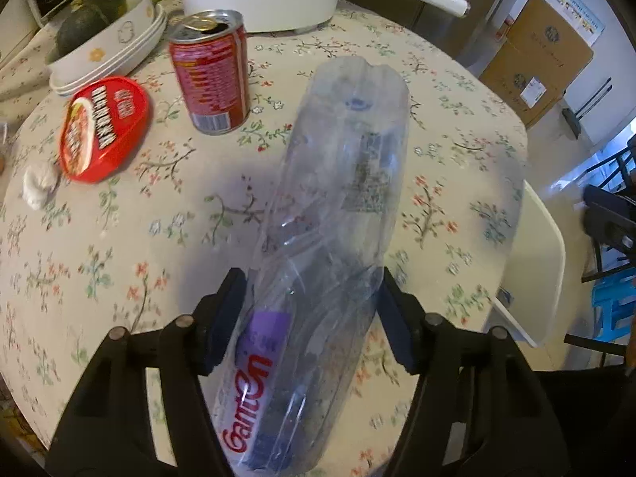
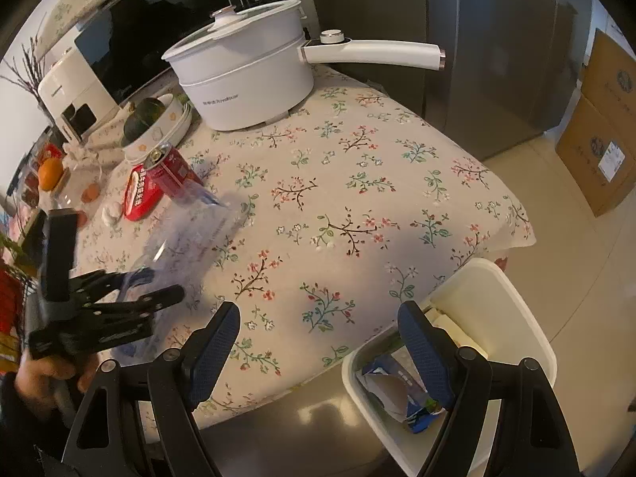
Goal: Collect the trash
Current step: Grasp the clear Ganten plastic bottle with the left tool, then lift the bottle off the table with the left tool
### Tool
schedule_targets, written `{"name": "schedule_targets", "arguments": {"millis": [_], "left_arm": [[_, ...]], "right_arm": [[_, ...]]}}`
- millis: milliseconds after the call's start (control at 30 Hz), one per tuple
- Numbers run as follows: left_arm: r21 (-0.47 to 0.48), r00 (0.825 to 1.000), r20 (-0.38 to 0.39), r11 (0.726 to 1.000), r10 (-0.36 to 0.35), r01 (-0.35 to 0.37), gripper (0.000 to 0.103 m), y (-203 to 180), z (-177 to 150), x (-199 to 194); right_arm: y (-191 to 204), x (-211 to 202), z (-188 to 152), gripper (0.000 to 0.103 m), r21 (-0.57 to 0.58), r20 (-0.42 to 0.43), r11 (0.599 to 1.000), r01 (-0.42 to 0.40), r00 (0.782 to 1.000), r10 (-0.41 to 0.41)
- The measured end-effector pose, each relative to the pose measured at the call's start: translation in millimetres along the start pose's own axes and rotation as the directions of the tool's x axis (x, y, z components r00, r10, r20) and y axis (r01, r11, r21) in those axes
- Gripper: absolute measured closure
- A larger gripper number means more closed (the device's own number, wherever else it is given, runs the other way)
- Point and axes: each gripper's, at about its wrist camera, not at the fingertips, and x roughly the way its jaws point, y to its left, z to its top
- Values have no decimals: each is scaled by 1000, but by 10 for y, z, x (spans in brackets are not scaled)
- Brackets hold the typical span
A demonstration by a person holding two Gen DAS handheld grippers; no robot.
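My left gripper (image 1: 312, 278) is shut on a clear crushed plastic bottle (image 1: 334, 198) with a purple and red label, held above the floral tablecloth (image 1: 119, 246). In the right wrist view the same bottle (image 2: 187, 230) and left gripper (image 2: 159, 290) show at the left. A red open drink can (image 1: 210, 75) and a red oval lid (image 1: 105, 127) stand on the table beyond, with a crumpled white tissue (image 1: 37, 185). My right gripper (image 2: 318, 314) is open and empty over the table's near edge. A white trash bin (image 2: 497, 302) with wrappers stands beside the table.
A white electric pot (image 2: 246, 75) with a long handle stands at the back of the table. Stacked bowls (image 1: 115, 47) hold dark green fruit. A microwave (image 2: 159, 31), a fridge (image 2: 497, 59) and cardboard boxes (image 2: 604, 127) surround the table.
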Motion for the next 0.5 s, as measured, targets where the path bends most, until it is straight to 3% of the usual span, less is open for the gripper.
{"name": "schedule_targets", "arguments": {"millis": [267, 500], "left_arm": [[-13, 998, 67, 1000, -3, 4, 38, 123, -402, -559], [-128, 989, 143, 992, 22, -4, 38, 506, -645, -953]], "right_arm": [[133, 54, 15, 20, 13, -2, 1000, -1, 1000, 1], [442, 95, 33, 20, 2, 3, 1000, -31, 1000, 30]]}}
